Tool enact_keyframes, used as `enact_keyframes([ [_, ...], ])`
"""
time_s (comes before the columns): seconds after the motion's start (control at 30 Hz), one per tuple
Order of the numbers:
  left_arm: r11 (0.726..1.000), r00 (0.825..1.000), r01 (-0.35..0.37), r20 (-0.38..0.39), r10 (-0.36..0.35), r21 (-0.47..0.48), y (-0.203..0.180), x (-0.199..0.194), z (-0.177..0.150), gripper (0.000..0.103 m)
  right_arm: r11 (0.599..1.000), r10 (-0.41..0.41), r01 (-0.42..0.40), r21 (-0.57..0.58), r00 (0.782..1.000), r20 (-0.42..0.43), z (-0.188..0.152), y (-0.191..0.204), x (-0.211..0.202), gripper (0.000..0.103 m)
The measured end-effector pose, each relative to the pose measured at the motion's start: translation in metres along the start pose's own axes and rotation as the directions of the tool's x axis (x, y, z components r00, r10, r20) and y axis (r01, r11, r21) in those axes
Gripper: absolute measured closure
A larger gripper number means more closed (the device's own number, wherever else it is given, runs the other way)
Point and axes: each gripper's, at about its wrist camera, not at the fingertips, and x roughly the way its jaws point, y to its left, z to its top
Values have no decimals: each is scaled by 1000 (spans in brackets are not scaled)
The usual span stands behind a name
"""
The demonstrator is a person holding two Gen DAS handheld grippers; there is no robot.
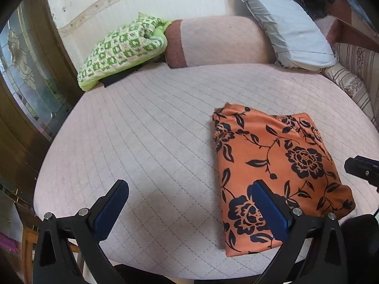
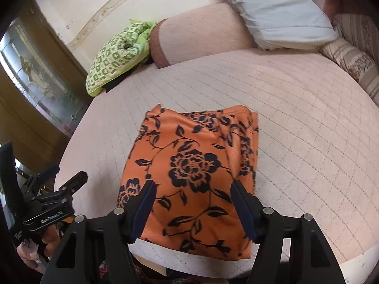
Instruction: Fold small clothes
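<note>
Orange flowered cloth [image 2: 189, 172], folded, lies on the bed [image 2: 308, 118] at six o'clock. Right claw [image 2: 191, 203] and left claw [image 1: 187, 203] hover spread wide, empty. Risk: a descending finger snags the top layer, undoing the fold.

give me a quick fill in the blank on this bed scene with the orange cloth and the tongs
1. The orange floral cloth lies ____ on the bed.
2. The right tongs stand ____ above it, gripping nothing.
3. The checked bundle by the wall is ____ and white.

Missing words: folded; open; green
</note>
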Motion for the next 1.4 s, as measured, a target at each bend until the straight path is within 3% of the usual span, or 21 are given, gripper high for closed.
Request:
enact_keyframes([
  [0.27, 997, 994, 78, -80, -78, -8, -8, 20, -4, 0, 996, -6, 7, 93, 1000, -11, -7, -40, -1, 34],
  [0.4, 991, 978, 129, -164, -132, -28, -9, 42, -8, 0, 987, 27, -23, 160, 999, -26, -9, -61, 5, 34],
  [0.63, 976, 950, 203, -228, -216, -79, -7, 63, -9, 0, 954, 120, -110, 277, 993, -17, -17, -92, 23, 34],
  [0.93, 982, 957, 184, -217, -190, -49, -21, 71, -2, 0, 933, 161, -156, 325, 987, 12, -17, -108, 36, 27],
  [1.4, 983, 961, 183, -208, -184, -24, -31, 91, 6, 0, 920, 230, -196, 339, 971, -65, -2, -111, 81, 27],
])
